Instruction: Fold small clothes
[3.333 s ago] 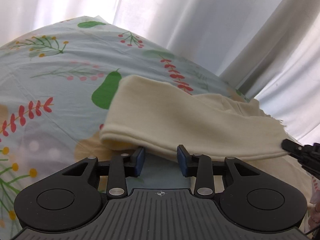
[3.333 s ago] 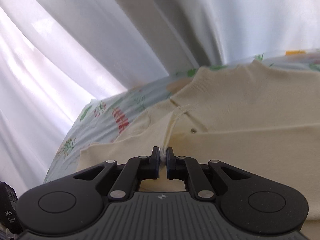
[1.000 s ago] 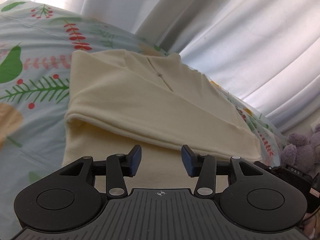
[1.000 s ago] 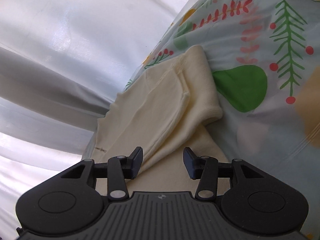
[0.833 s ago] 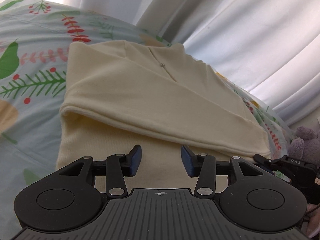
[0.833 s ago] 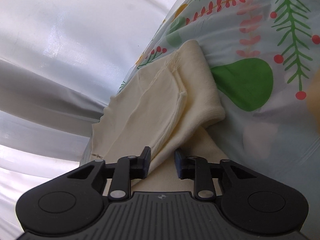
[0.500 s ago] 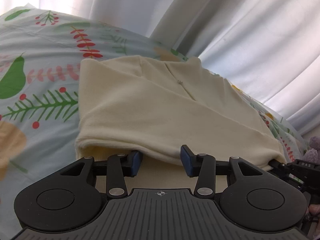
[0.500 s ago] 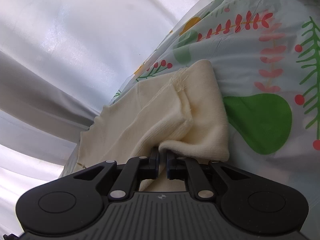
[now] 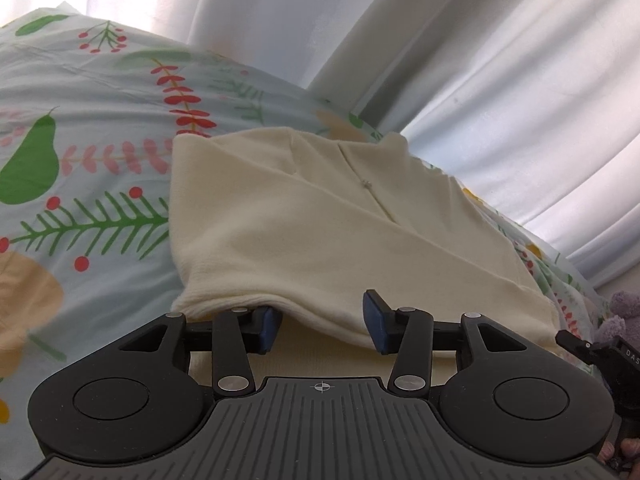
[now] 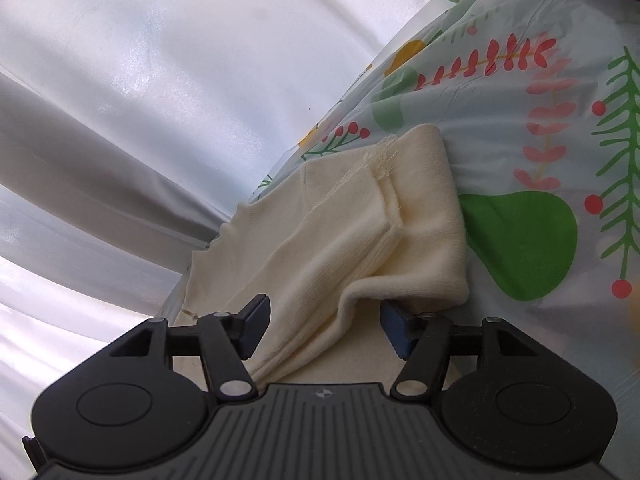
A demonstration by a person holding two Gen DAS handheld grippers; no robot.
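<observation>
On a leaf-print bedsheet (image 9: 100,128), the folded cream garment (image 9: 320,220) lies between both tools: left gripper (image 9: 320,324) fingers parted under its fold, right gripper (image 10: 324,326) fingers opening, pressing nothing.

A pale blue bedsheet printed with green pears, red berries and fern sprigs (image 9: 100,128) covers the bed. White pleated curtains (image 9: 460,60) hang behind it. A purple plush toy (image 9: 622,314) sits at the sheet's right edge.
</observation>
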